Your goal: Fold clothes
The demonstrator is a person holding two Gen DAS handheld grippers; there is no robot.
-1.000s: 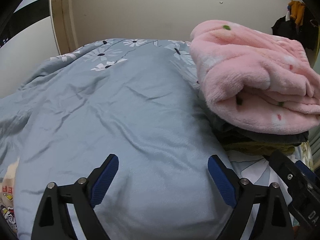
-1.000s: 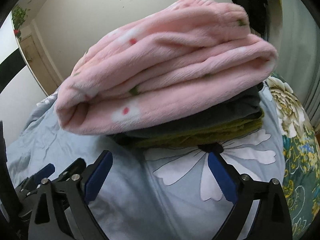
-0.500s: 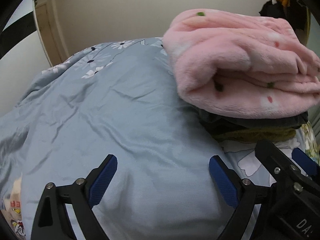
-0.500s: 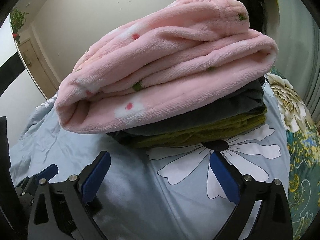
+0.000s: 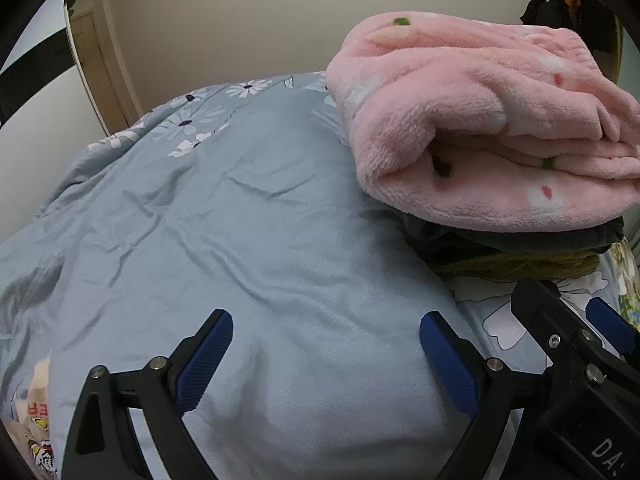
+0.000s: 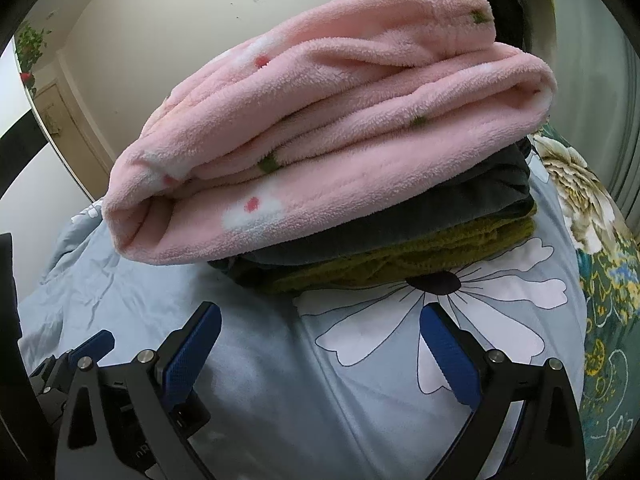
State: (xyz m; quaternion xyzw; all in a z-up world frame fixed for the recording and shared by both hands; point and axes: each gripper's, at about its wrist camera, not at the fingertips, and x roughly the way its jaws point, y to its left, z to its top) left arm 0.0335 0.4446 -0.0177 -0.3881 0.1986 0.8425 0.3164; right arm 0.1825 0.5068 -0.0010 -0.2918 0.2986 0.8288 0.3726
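Here, the left gripper (image 5: 326,344) is spread wide and holds nothing. Its two blue pads (image 5: 206,354) stand far apart over the soft blue-grey quilt (image 5: 240,240). The quilt under it is smooth, with small wrinkles farther out and little white daisies near the far edge. The right gripper (image 6: 320,338) is spread wide too, and it is empty as well. It hangs over a big white flower (image 6: 460,312) printed on the quilt (image 6: 260,380). The two grippers are side by side, and each one shows at the edge of the other's view.

Just past the right gripper sits a pile of folded clothes. On top is a fluffy pink fleece (image 6: 340,140) with white flowers, red dots and green dots. It is folded thick and hangs out over the pile on the left side. Under it lies a dark grey folded piece (image 6: 420,220). At the bottom is an olive green knit (image 6: 400,256), touching the quilt. From the left gripper, the pink fleece (image 5: 480,132) is up ahead and to the right, well apart from the pads.

At the far right is a dark green cloth with yellow flowers (image 6: 600,280). Low on the left of the left view, a bit of cloth with a cartoon print (image 5: 38,420) peeks out from under the quilt. Behind it all is a plain pale wall (image 5: 240,20).
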